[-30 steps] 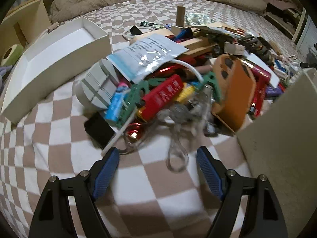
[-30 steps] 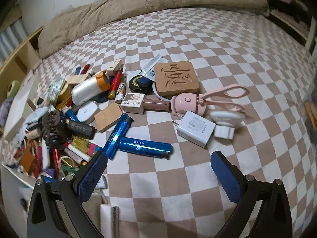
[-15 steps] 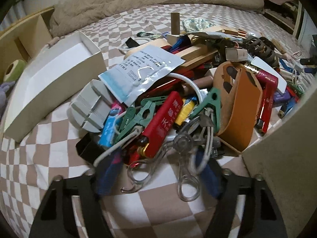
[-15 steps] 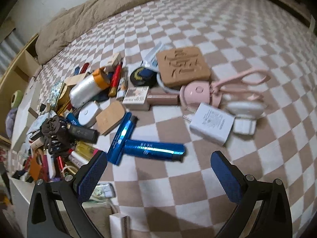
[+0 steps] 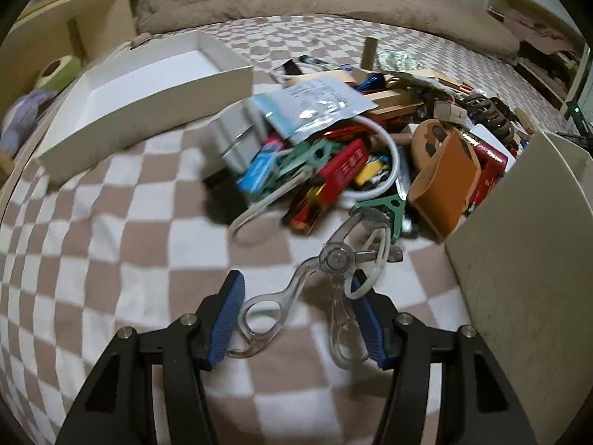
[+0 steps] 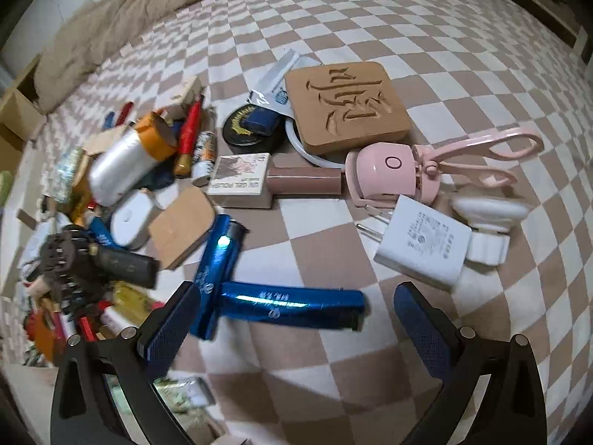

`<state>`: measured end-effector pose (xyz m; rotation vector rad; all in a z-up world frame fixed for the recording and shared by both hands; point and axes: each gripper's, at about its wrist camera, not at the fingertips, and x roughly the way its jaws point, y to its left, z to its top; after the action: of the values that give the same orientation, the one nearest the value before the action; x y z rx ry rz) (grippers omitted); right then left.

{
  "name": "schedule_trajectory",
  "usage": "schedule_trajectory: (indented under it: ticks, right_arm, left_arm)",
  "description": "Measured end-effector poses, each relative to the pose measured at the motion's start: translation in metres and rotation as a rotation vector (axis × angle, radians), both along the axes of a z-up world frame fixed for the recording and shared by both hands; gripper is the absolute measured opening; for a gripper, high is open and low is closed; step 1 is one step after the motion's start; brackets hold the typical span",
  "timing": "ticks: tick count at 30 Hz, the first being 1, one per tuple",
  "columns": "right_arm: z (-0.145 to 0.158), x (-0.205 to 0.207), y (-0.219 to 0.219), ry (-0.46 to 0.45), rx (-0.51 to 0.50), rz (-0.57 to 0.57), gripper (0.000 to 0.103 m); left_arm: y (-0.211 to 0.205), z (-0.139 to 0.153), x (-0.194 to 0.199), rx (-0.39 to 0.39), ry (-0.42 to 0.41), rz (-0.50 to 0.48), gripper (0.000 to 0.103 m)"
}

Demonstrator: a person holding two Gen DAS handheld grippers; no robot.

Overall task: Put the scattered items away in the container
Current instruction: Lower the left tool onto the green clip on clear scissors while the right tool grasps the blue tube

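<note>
Left tool [image 5: 296, 315] narrowed around the two handle loops of a clear eyelash curler [image 5: 326, 282], pads touching them, above the checked bed cover [image 5: 111, 252]. Curler head toward the clutter pile [image 5: 333, 155], just beside a green clip [image 5: 389, 211]. White box [image 5: 148, 89] left of the pile; beige container wall [image 5: 519, 259] right of it. Right tool [image 6: 296, 319] spread wide, holding nothing, over a blue tube [image 6: 289, 306]; white charger [image 6: 422, 244] right of the tube.
</note>
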<state>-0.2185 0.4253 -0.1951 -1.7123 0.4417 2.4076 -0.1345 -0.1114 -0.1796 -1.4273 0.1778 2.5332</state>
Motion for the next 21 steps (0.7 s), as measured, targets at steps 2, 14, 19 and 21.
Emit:
schedule_trajectory:
  ticks: [2, 14, 19, 21]
  right_arm:
    - [-0.009, -0.003, -0.002, -0.031, 0.045, 0.002, 0.103]
    - [-0.01, 0.011, 0.027, -0.092, 0.143, -0.034, 0.103]
    - [-0.006, 0.015, 0.041, -0.055, 0.071, -0.02, 0.103]
    - [-0.007, 0.015, 0.04, -0.055, 0.084, -0.007, 0.103]
  left_arm:
    - [-0.006, 0.0, 0.01, 0.012, 0.006, 0.003, 0.058]
    - [0.004, -0.008, 0.025, -0.165, 0.03, -0.028, 0.06]
    - [0.012, -0.01, 0.025, -0.25, 0.075, -0.033, 0.083]
    - [0.018, -0.01, 0.026, -0.285, 0.097, -0.065, 0.083]
